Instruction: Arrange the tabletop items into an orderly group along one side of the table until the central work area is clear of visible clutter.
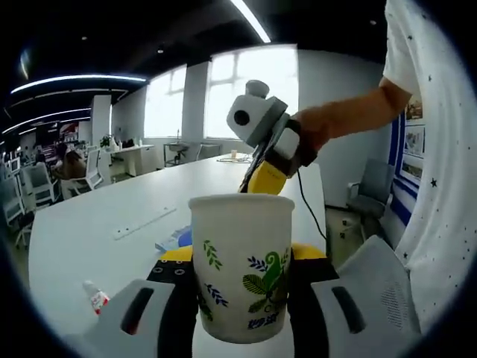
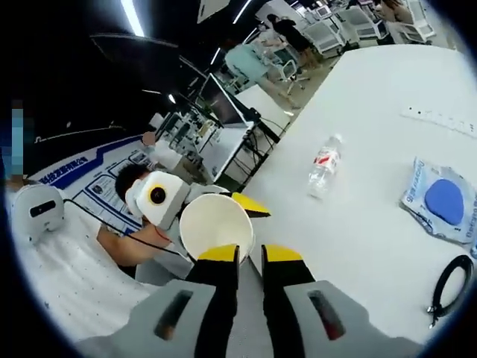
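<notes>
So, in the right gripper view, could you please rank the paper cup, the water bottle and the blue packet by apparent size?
1. paper cup, though nearness to the camera inflates it
2. blue packet
3. water bottle, not far behind the packet

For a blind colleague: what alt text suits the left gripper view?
The left gripper clamps an upright paper cup over a white table. The right gripper, held in a hand, hovers behind it.
</notes>
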Action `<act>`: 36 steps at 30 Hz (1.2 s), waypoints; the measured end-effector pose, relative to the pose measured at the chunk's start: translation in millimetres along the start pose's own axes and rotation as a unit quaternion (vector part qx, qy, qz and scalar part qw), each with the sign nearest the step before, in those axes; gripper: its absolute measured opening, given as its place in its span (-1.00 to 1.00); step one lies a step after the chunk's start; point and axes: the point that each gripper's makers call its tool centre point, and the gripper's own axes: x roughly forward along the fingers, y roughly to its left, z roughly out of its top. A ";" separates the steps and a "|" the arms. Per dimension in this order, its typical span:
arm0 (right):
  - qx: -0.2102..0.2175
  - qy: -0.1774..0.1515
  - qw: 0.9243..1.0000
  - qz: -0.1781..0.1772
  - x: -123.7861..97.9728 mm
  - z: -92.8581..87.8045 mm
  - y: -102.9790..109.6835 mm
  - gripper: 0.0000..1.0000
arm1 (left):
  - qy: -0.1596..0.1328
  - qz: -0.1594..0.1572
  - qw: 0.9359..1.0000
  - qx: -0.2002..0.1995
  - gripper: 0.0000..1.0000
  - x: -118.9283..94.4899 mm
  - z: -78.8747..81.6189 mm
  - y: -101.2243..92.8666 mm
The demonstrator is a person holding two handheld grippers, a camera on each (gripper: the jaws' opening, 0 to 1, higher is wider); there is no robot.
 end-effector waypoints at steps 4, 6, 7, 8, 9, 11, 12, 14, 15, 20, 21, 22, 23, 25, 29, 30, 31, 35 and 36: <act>0.004 0.005 1.000 0.002 3.2 -2.8 0.9 -0.95 | 0.002 0.000 1.000 0.003 -0.09 -0.4 -1.4 0.1; 0.006 0.004 1.000 0.001 3.7 -2.5 0.4 -0.99 | 0.005 0.001 1.000 0.006 -0.09 -0.7 -2.7 0.5; 0.011 0.006 1.000 0.004 4.2 -2.8 0.7 -0.99 | 0.006 0.001 1.000 0.006 -0.08 -0.8 -3.3 0.8; 0.009 0.006 1.000 0.002 4.5 -2.6 -0.1 -0.99 | 0.006 0.002 1.000 0.006 -0.09 -0.8 -3.4 0.9; 0.008 0.007 1.000 0.002 4.8 -2.8 -0.6 -0.99 | 0.006 0.002 1.000 0.006 -0.08 -1.0 -3.6 1.1; 0.008 0.011 1.000 0.000 5.4 -3.4 -1.7 -1.00 | 0.007 0.003 1.000 0.007 -0.09 -1.0 -4.6 1.5; 0.010 0.012 1.000 -0.001 5.7 -3.6 -2.4 -1.00 | 0.008 0.003 1.000 0.007 -0.08 -1.0 -4.8 1.4; 0.011 0.014 1.000 -0.006 5.5 -4.3 -4.8 -1.00 | 0.008 0.004 1.000 0.007 -0.08 -0.9 -5.0 1.6; 0.013 0.013 1.000 -0.009 5.4 -3.8 -6.2 -1.00 | 0.006 0.004 1.000 0.007 -0.08 -0.7 -4.7 1.6; 0.018 0.004 1.000 -0.011 3.2 2.4 -8.3 -1.00 | 0.004 0.006 1.000 0.008 -0.09 -0.3 -3.4 2.6; 0.018 0.005 1.000 -0.012 3.2 3.0 -8.7 -1.00 | 0.006 0.006 1.000 0.010 -0.08 0.0 -4.1 2.5; 0.018 0.006 1.000 -0.014 3.1 3.3 -9.2 -1.00 | 0.007 0.006 1.000 0.009 -0.08 0.4 -4.4 2.4; 0.017 0.006 1.000 -0.015 3.0 3.7 -9.6 -1.00 | 0.006 0.005 1.000 0.008 -0.08 0.6 -4.4 2.4; 0.015 0.006 1.000 -0.017 2.7 4.7 -10.3 -1.00 | 0.008 0.007 1.000 0.008 -0.08 0.8 -5.2 2.8; 0.016 0.004 1.000 -0.021 1.7 7.5 -12.8 -1.00 | 0.007 0.012 1.000 0.003 -0.07 -0.2 -5.9 6.1; 0.016 0.003 1.000 -0.022 1.6 7.8 -13.2 -1.00 | 0.007 0.012 1.000 0.002 -0.06 -0.4 -5.9 6.4; 0.016 0.003 1.000 -0.022 1.6 8.6 -13.6 -1.00 | 0.007 0.014 1.000 0.002 -0.05 -0.7 -6.0 7.3; 0.014 0.002 1.000 -0.022 1.8 11.4 -14.0 -1.00 | 0.007 0.018 1.000 -0.001 0.00 -1.4 -7.2 9.4; 0.014 0.002 1.000 -0.022 2.0 12.3 -14.5 -1.00 | 0.009 0.020 1.000 0.000 0.02 -1.8 -8.2 10.4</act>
